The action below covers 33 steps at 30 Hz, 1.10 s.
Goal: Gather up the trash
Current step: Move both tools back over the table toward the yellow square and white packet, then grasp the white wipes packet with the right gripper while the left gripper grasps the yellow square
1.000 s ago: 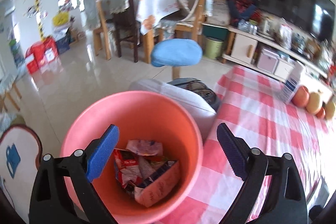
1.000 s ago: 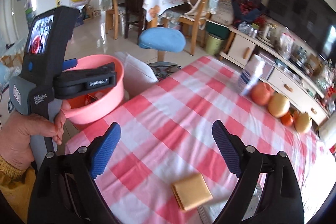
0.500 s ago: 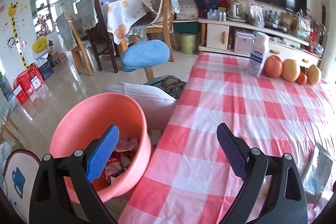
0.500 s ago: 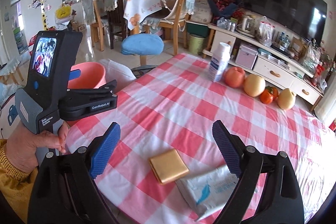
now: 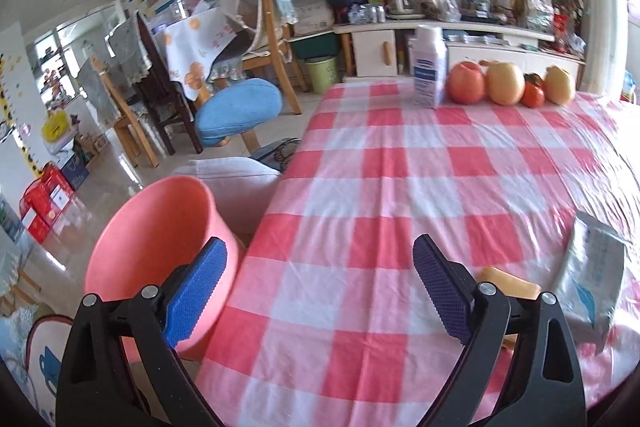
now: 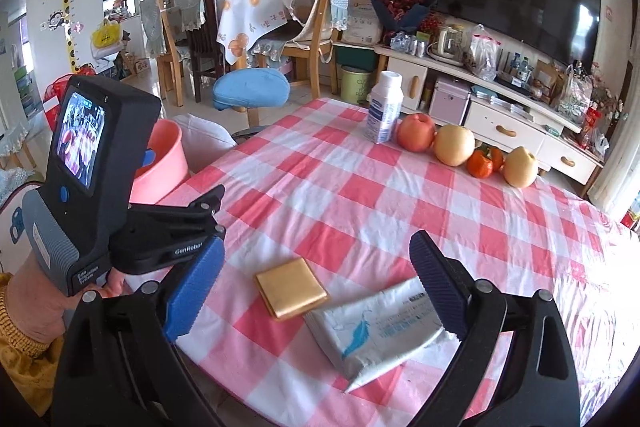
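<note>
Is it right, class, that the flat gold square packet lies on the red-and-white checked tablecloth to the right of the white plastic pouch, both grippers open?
Not quite. In the right wrist view the flat gold square packet lies left of the white plastic pouch, on the red-and-white checked tablecloth. The left gripper and right gripper are open.

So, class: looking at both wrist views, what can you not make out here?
- Pink bucket contents: its tilted wall hides the inside in the left view; the left gripper body covers it in the right.
- Gold packet: mostly behind a finger in the left view.
- White pouch print: too small.
</note>
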Available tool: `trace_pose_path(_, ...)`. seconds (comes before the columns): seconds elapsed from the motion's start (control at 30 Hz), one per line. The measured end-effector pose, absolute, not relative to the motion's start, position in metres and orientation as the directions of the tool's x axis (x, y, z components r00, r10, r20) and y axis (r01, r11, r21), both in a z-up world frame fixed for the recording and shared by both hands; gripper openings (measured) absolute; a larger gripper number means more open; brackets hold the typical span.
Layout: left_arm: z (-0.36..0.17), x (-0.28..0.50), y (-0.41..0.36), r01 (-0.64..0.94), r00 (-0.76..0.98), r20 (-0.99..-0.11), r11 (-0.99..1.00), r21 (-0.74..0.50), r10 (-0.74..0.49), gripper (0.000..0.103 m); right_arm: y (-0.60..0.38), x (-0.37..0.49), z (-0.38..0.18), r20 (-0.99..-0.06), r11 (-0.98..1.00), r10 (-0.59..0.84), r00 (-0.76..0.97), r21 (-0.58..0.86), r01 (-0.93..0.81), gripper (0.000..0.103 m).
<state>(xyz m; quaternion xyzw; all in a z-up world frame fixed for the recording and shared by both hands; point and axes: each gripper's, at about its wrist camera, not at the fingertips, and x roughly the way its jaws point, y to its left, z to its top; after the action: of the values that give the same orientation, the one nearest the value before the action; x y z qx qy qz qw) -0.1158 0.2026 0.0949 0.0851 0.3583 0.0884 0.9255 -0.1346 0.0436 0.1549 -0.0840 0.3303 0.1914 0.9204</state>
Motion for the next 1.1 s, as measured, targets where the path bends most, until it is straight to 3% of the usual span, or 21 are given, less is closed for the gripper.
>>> trace_pose_path(0.77, 0.069, -0.145, 0.113, 0.145, 0.707, -0.704, 0.960, 0.240, 0.069, 0.093, -0.032, -0.145, 0.134, -0.663, 0.948, 0.291, 0.690, 0.102, -0.302, 0.094)
trace_pose_path(1.1, 0.052, -0.152, 0.090, 0.214, 0.664, -0.746, 0.945, 0.246, 0.044, 0.093, -0.064, -0.133, 0.104, -0.750, 0.967, 0.245, 0.614, 0.142, -0.211, 0.094)
